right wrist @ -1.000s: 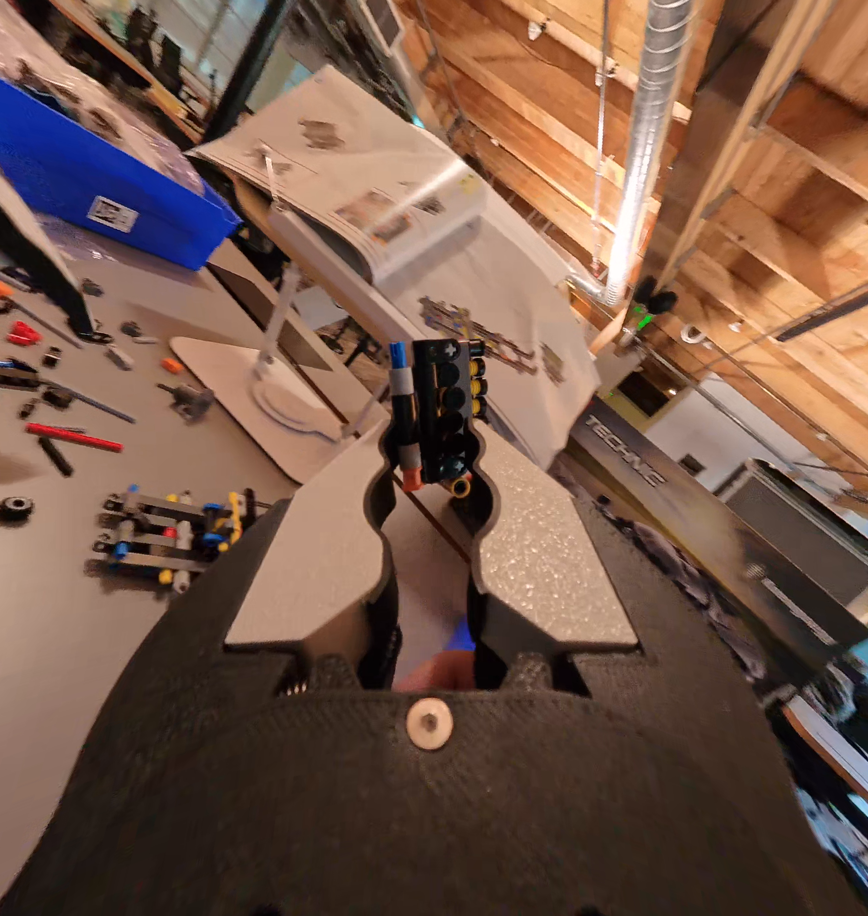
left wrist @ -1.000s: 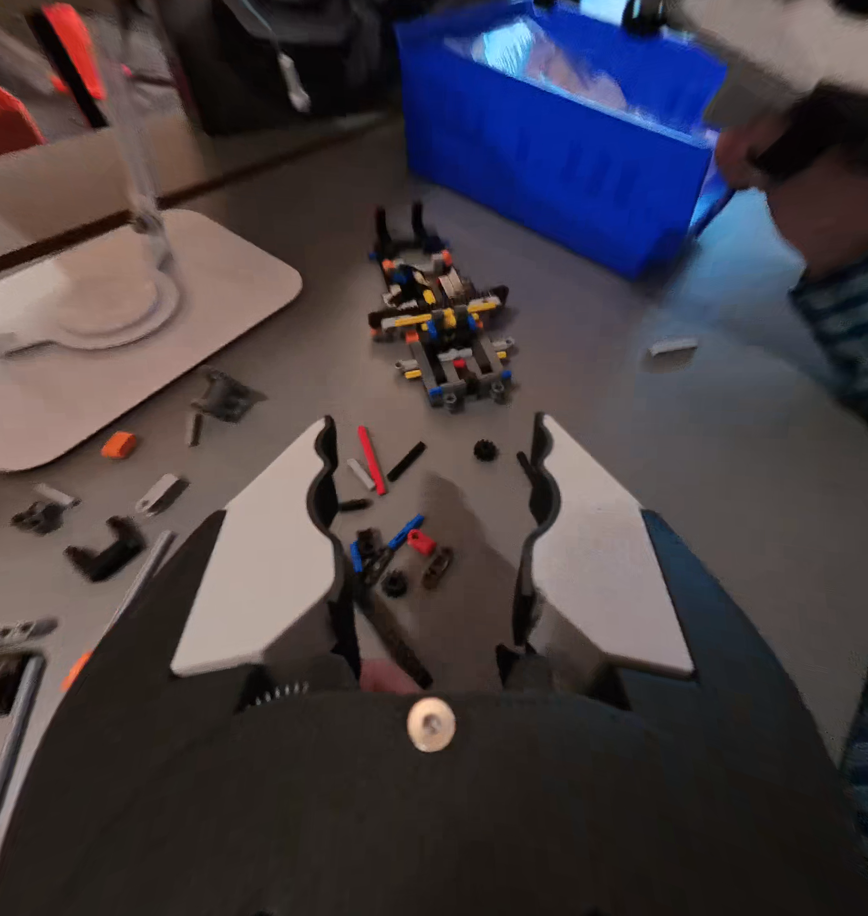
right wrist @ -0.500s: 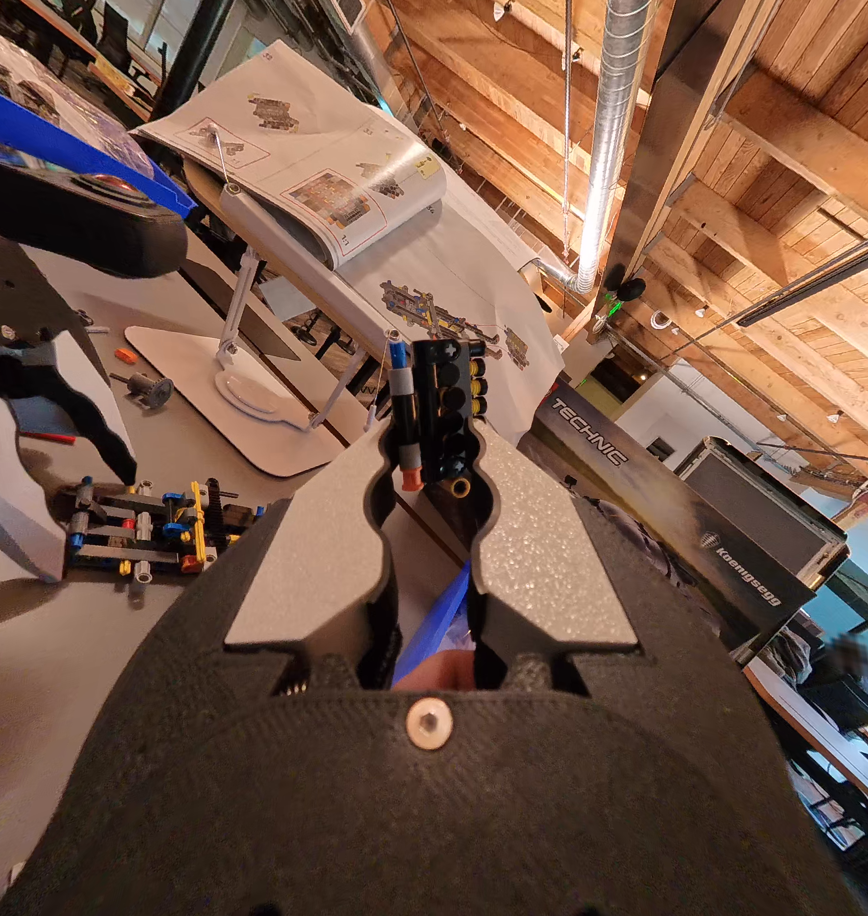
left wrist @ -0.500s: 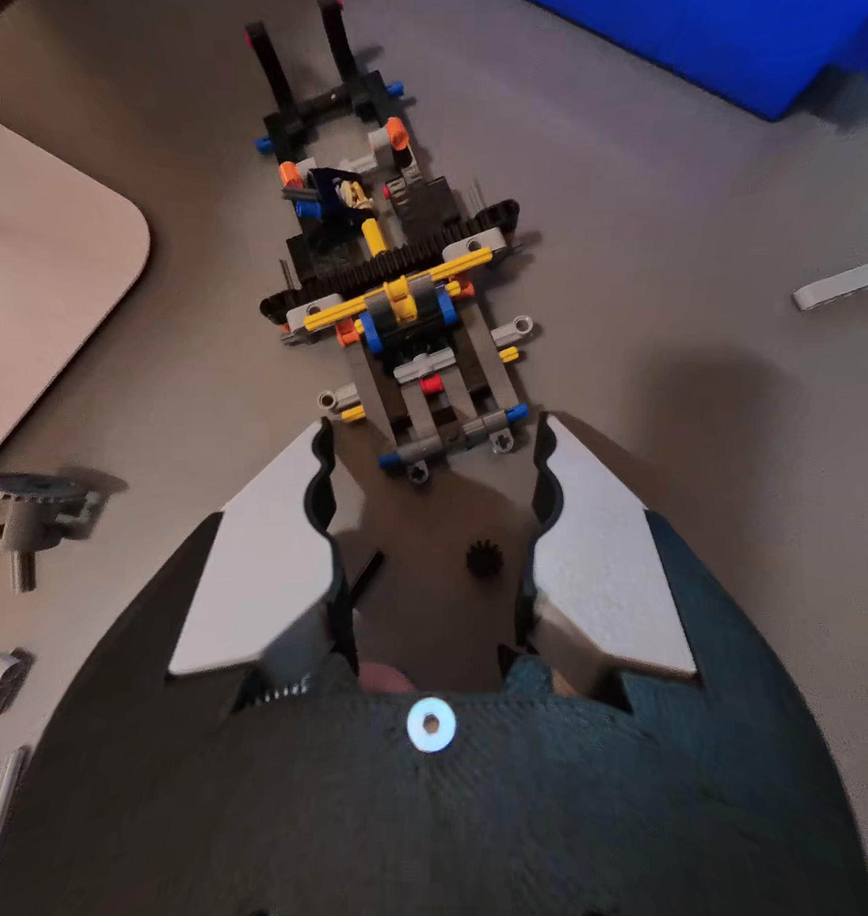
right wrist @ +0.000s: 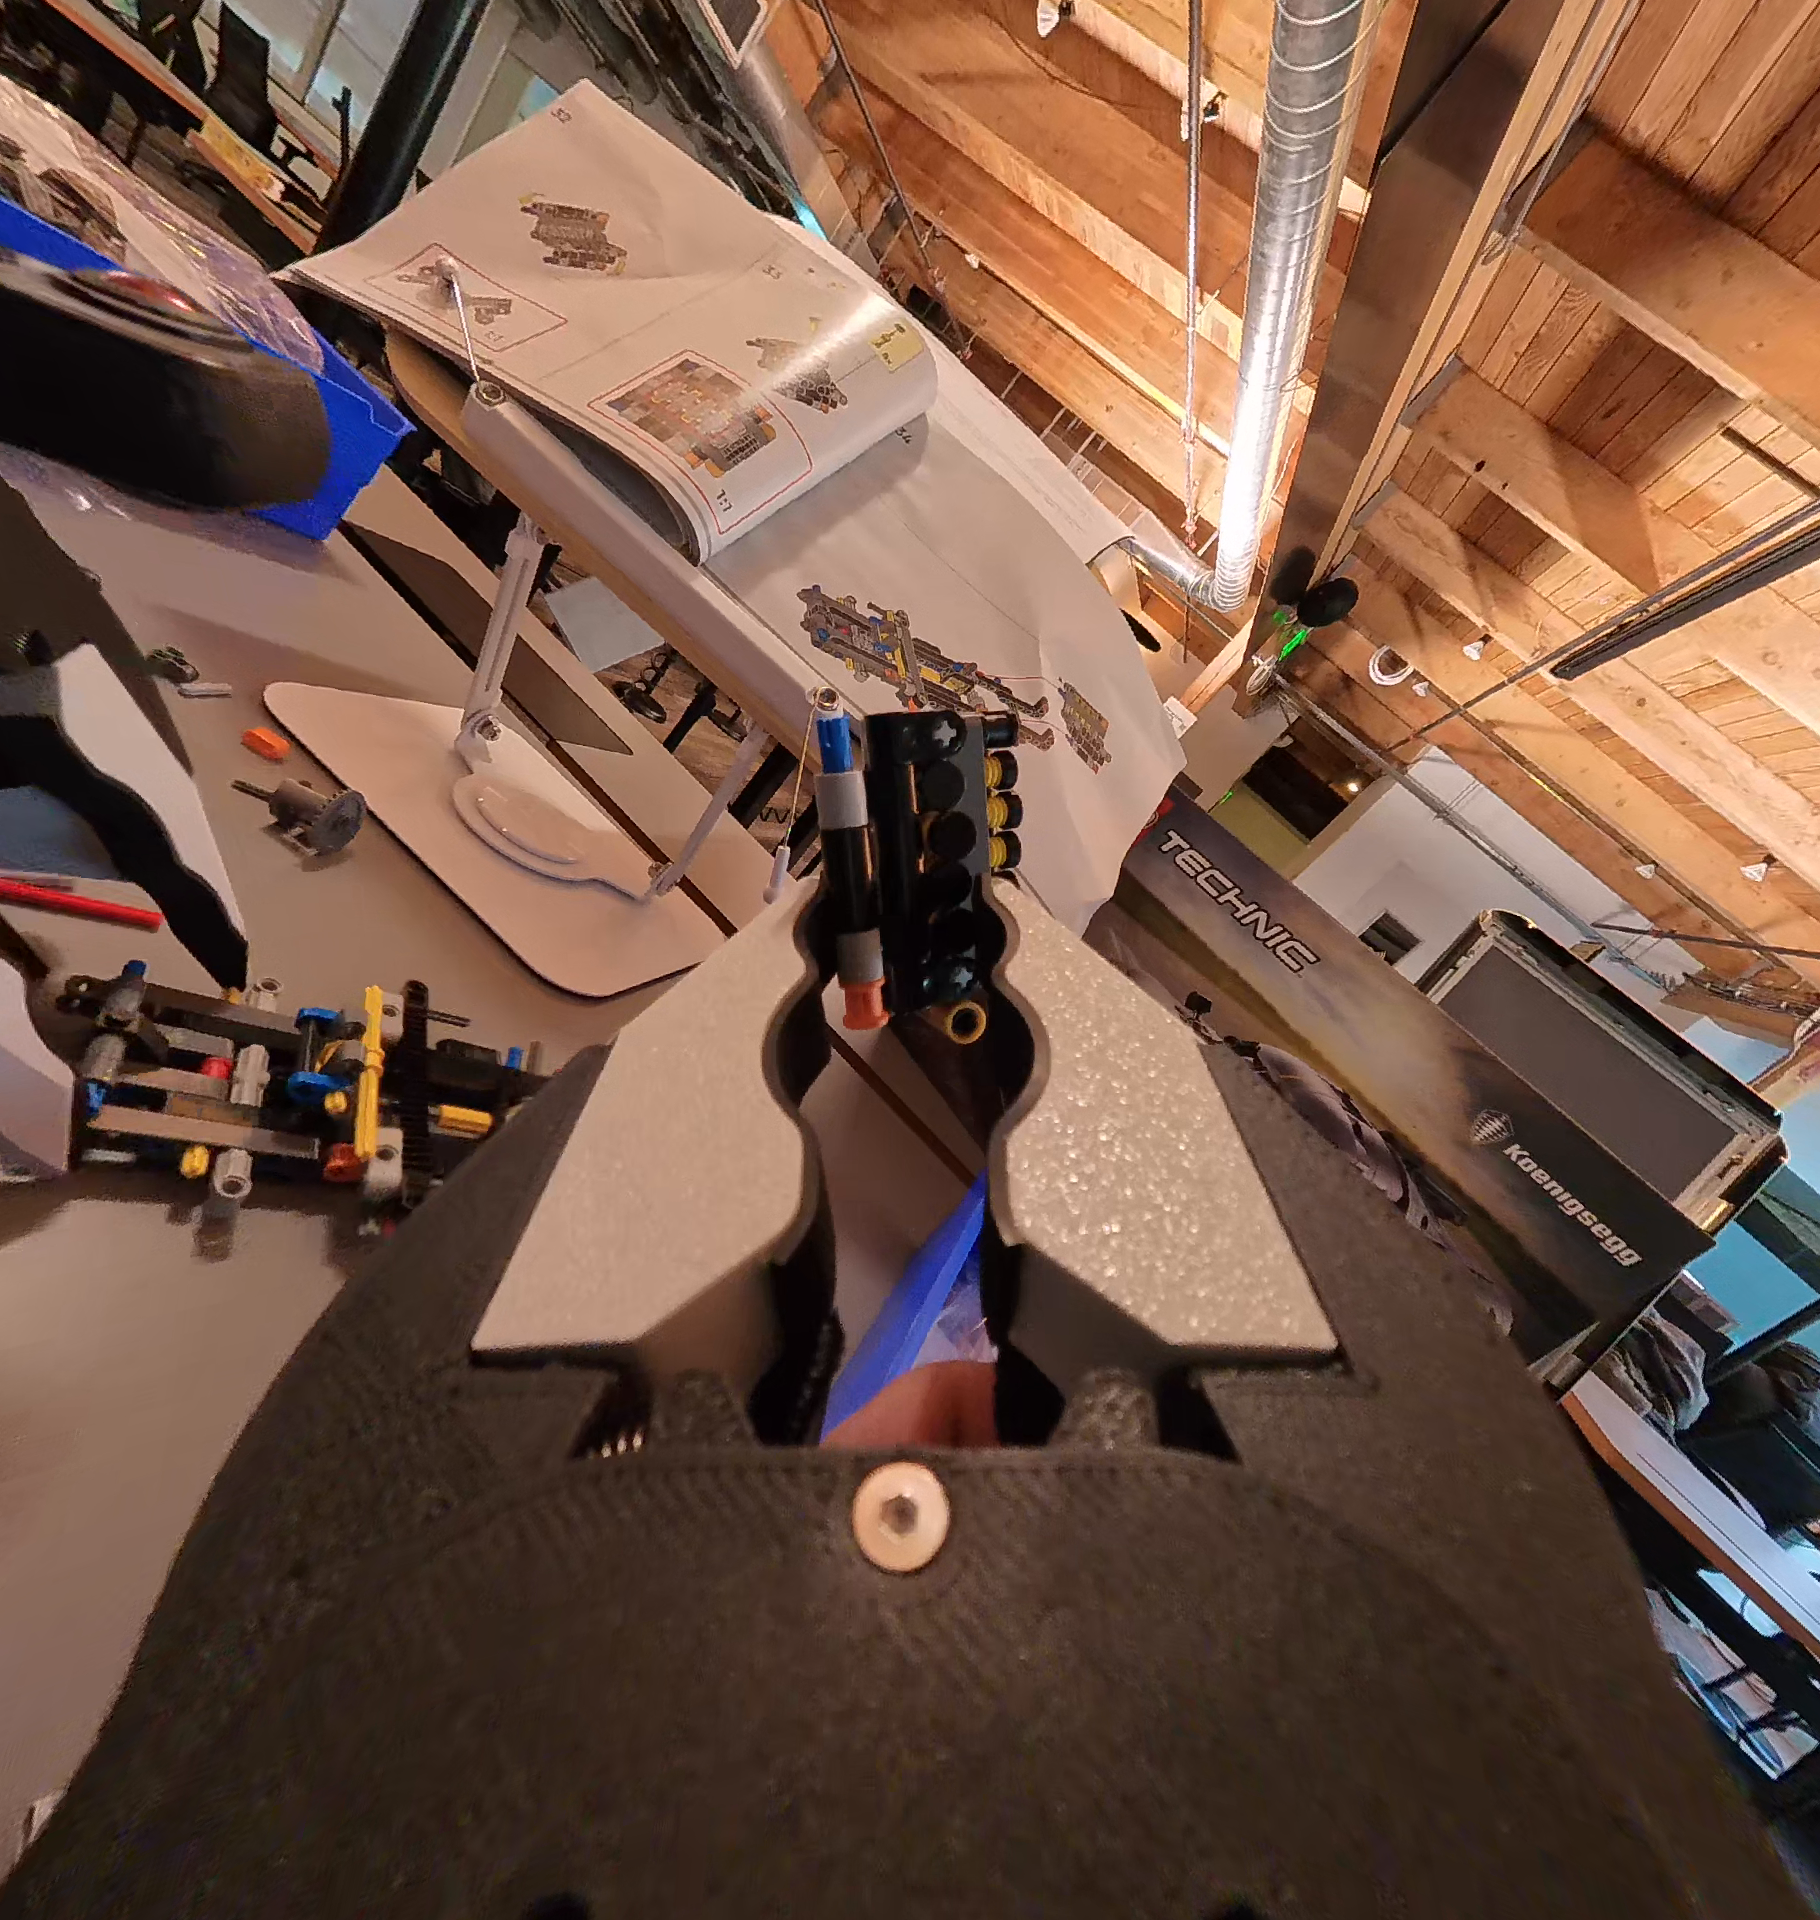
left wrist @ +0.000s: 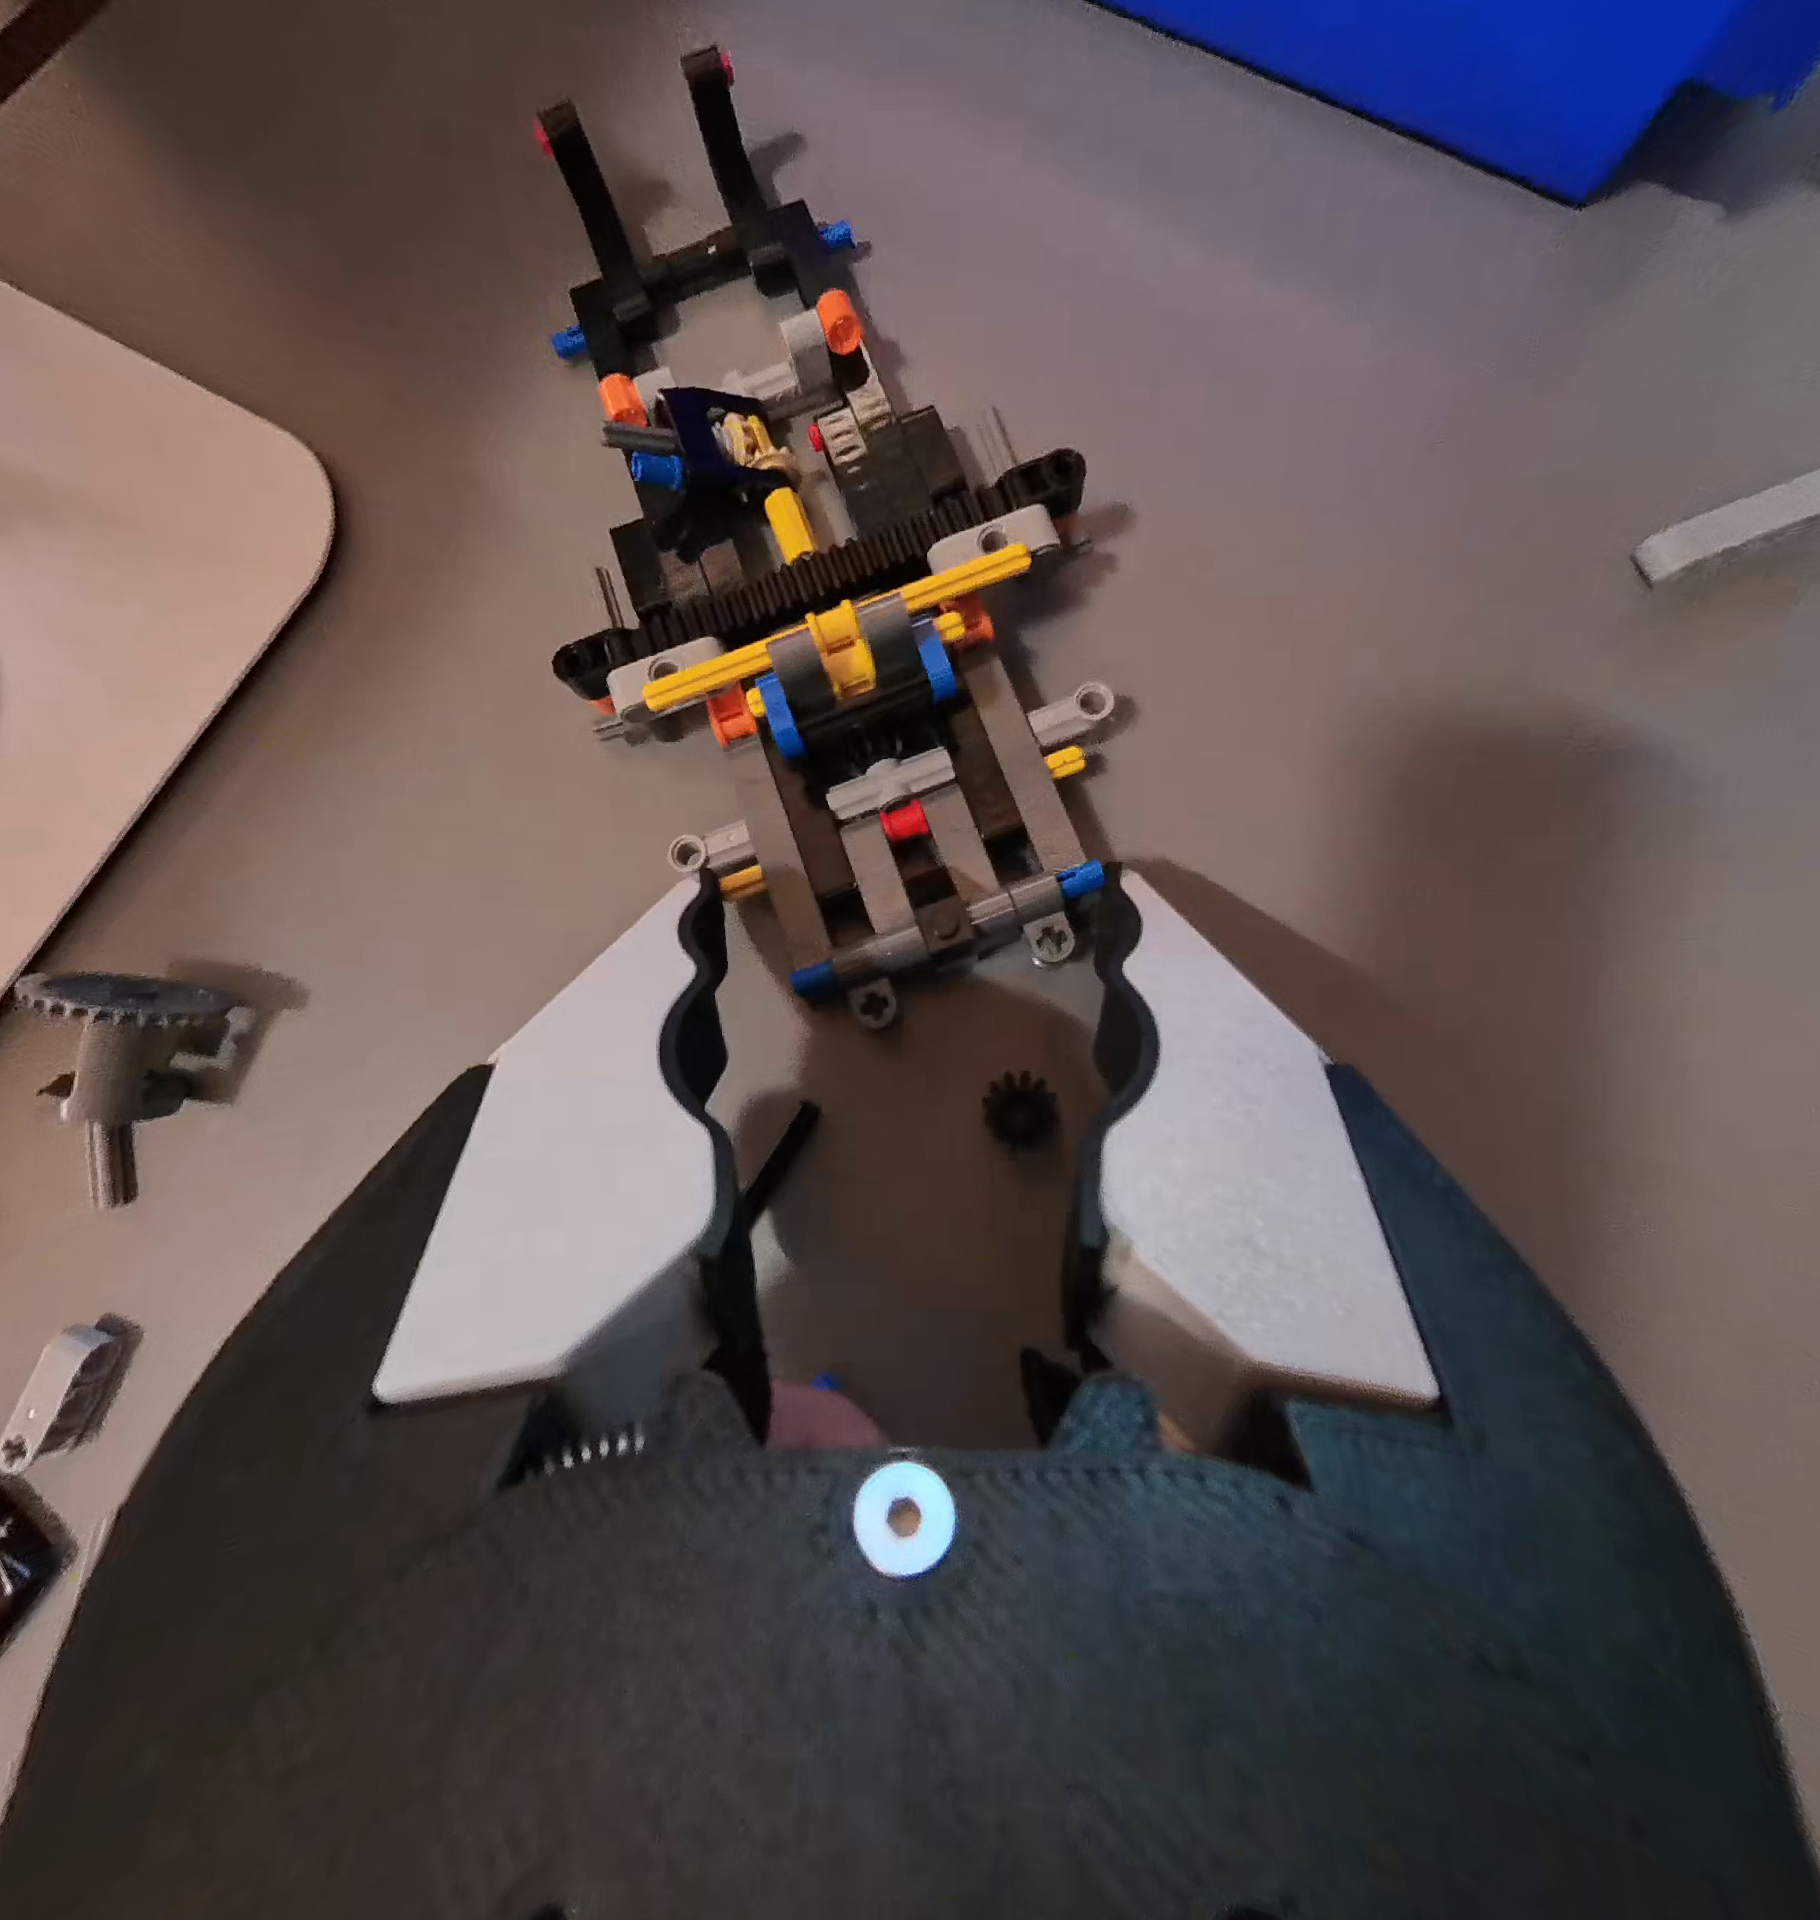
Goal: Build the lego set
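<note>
A long lego chassis (left wrist: 833, 623) of black, grey, yellow, blue and orange parts lies on the grey table. My left gripper (left wrist: 906, 894) is open, its fingertips on either side of the chassis's near end, nothing gripped. The chassis also shows at the left of the right wrist view (right wrist: 293, 1081), with the left gripper's fingers (right wrist: 137, 790) at its end. My right gripper (right wrist: 901, 914) is shut on a small black lego sub-assembly (right wrist: 916, 862) with yellow pins and a blue-and-orange axle, held up in the air, off the table.
A small black gear (left wrist: 1015, 1107) and a black pin (left wrist: 781, 1153) lie between the left fingers. A grey gear piece (left wrist: 121, 1049) and loose parts lie left. A white stand base (left wrist: 106, 623), a blue bin (left wrist: 1508, 73), a grey beam (left wrist: 1747, 535) and an open instruction booklet (right wrist: 677, 343) surround the work area. One gripper's finger ends stand about 20 cm off the other's. The small black gear (left wrist: 1015, 1107) lies some 4 cm from my left tips, 20 cm from my right tips.
My left gripper has moved forward over the loose parts to the chassis, its open fingertips now flanking the near end. My right gripper keeps holding the sub-assembly and has shifted slightly.
</note>
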Tool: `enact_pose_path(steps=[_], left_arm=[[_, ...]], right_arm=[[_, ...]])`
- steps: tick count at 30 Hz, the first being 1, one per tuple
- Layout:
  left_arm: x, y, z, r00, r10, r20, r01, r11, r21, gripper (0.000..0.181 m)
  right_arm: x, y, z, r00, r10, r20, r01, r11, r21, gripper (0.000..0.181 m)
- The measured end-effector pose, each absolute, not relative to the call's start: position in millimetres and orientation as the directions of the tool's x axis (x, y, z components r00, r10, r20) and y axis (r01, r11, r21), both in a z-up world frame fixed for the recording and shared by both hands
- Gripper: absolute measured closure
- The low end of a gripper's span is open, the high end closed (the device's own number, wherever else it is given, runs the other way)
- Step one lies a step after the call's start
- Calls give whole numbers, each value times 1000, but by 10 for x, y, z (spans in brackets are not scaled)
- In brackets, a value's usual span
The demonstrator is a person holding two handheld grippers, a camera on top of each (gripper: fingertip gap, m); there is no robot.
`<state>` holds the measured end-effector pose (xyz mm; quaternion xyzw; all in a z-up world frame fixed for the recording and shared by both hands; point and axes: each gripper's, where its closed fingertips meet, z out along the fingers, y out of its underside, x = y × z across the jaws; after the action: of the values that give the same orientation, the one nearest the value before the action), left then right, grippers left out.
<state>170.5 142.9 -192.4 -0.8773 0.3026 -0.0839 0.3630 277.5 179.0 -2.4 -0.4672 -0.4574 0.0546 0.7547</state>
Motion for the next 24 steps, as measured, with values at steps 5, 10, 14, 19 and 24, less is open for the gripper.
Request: enact_pose_path(steps=[5, 10, 14, 19, 24], left_arm=[[1628, 1273, -1909, 790, -610, -64, -482, -552, -680, 111], [1595, 1085, -1904, 761, -646, -52, -500, -535, -681, 112], [1558, 957, -1915, 730, -680, -68, -534, -505, -678, 111], [1526, 822, -1913, 685, -725, -78, -567, -463, -681, 111], [1463, 735, -1911, 635, -767, -91, -606, -422, -675, 111]], right_arm=[[2761, 1795, -41, 571, 512, 642, 350, 556, -754, 157], [2745, 1803, -66, 564, 514, 646, 357, 554, -752, 158], [2736, 1804, -81, 559, 517, 648, 360, 553, -752, 158], [2720, 1803, -104, 550, 520, 653, 366, 552, -749, 158], [2722, 1809, -115, 549, 520, 654, 370, 551, -748, 158]])
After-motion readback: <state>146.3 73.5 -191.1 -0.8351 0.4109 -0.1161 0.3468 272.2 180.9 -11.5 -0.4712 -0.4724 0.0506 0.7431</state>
